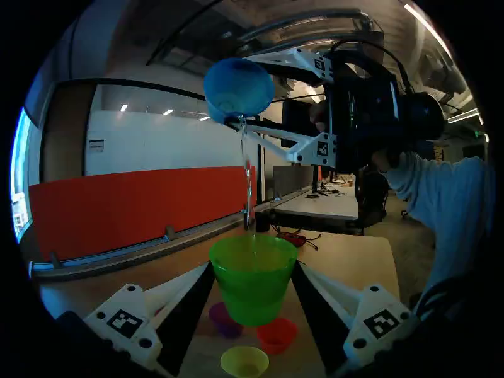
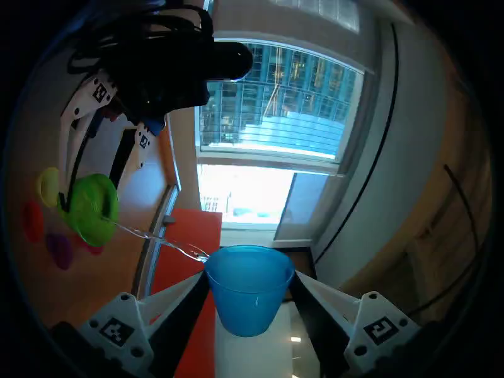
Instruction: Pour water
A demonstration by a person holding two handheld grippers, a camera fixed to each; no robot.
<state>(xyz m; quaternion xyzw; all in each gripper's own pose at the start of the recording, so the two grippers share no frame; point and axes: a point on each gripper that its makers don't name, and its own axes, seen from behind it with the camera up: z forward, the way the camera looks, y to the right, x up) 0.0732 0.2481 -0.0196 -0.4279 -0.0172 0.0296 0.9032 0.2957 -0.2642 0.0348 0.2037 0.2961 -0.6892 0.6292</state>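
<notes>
In the left gripper view my left gripper (image 1: 254, 290) is shut on a green cup (image 1: 253, 277), held upright above the wooden table (image 1: 353, 252). Higher up, my right gripper (image 1: 242, 94) is shut on a tilted blue cup (image 1: 238, 88). A thin stream of water (image 1: 247, 183) falls from its lip into the green cup. In the right gripper view the blue cup (image 2: 249, 290) sits between my right gripper's (image 2: 249, 296) fingers, water (image 2: 157, 238) arcs from its rim to the green cup (image 2: 92, 208), and the left gripper (image 2: 94, 195) holds that cup.
Small purple (image 1: 223, 318), red (image 1: 277, 334) and yellow (image 1: 244, 361) cups stand on the table below the green cup. A person's sleeve (image 1: 441, 201) reaches in from the right. An orange wall panel (image 1: 126, 208) and desks (image 1: 327, 205) lie behind. A large window (image 2: 277, 107) is seen past the blue cup.
</notes>
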